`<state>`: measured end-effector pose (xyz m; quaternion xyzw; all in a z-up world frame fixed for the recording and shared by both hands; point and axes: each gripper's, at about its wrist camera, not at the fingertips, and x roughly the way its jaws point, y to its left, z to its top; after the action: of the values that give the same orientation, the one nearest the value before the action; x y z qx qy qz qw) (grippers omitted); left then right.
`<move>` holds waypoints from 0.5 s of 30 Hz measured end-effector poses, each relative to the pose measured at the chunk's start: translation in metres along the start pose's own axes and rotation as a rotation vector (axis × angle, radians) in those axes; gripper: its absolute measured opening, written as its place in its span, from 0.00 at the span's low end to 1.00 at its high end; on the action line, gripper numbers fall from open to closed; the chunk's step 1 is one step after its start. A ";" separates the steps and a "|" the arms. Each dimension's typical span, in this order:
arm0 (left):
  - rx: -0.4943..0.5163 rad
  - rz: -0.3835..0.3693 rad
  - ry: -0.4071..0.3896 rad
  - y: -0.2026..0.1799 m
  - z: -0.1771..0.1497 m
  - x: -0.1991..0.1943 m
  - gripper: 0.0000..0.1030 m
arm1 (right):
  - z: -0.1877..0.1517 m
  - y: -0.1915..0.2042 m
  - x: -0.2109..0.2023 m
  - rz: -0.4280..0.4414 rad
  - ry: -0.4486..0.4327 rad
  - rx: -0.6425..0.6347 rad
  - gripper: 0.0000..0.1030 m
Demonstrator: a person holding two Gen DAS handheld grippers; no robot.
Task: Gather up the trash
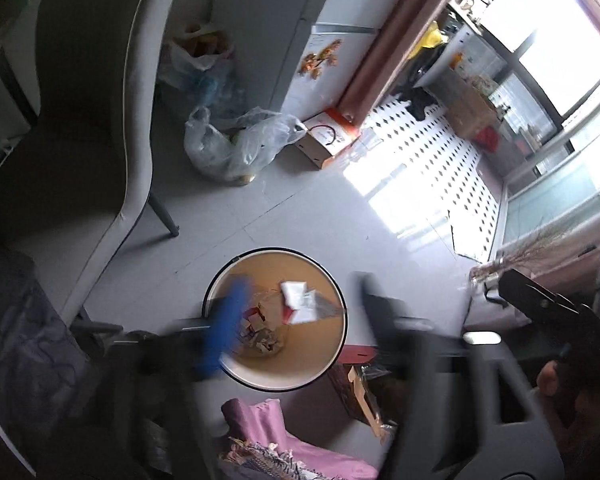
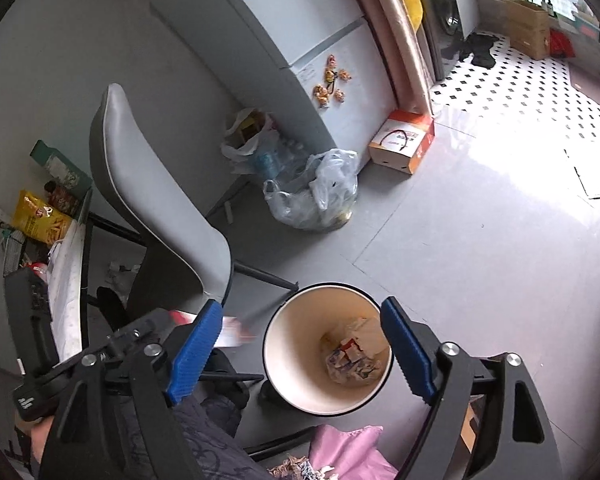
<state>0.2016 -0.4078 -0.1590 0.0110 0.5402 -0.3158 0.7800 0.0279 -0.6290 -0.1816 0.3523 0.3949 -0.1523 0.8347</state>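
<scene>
A round cream-lined bin (image 1: 300, 364) stands on the grey floor, with crumpled wrappers (image 1: 264, 336) at its bottom. My left gripper (image 1: 302, 280) hangs over it, blurred, its jaws wide apart. A white-and-red wrapper (image 1: 298, 304) lies loose in the air between them, touching neither pad. In the right wrist view the same wrapper (image 2: 232, 330) shows as a blur just left of the bin (image 2: 288, 344), beside the left gripper's black body (image 2: 132, 340). My right gripper (image 2: 300, 304) is open and empty, and the bin mouth shows between its blue pads (image 2: 406, 348).
A grey chair (image 2: 148, 184) stands just left of the bin. Clear plastic bags (image 2: 312, 196) and an orange-white box (image 2: 402, 142) lie by the fridge (image 2: 300, 40). Pink cloth (image 2: 348, 452) lies in front of the bin. A snack-covered table (image 2: 66, 280) is at far left.
</scene>
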 end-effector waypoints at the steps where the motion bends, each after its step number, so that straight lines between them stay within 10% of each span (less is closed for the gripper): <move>1: -0.006 0.002 -0.002 0.001 -0.002 -0.001 0.73 | 0.000 0.000 0.001 0.000 0.002 0.000 0.80; 15: -0.041 0.064 -0.148 0.024 -0.004 -0.079 0.93 | -0.007 0.050 -0.007 0.050 -0.006 -0.115 0.92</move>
<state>0.1932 -0.3494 -0.1008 -0.0108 0.4866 -0.2795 0.8276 0.0464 -0.5889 -0.1559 0.3127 0.3915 -0.1097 0.8584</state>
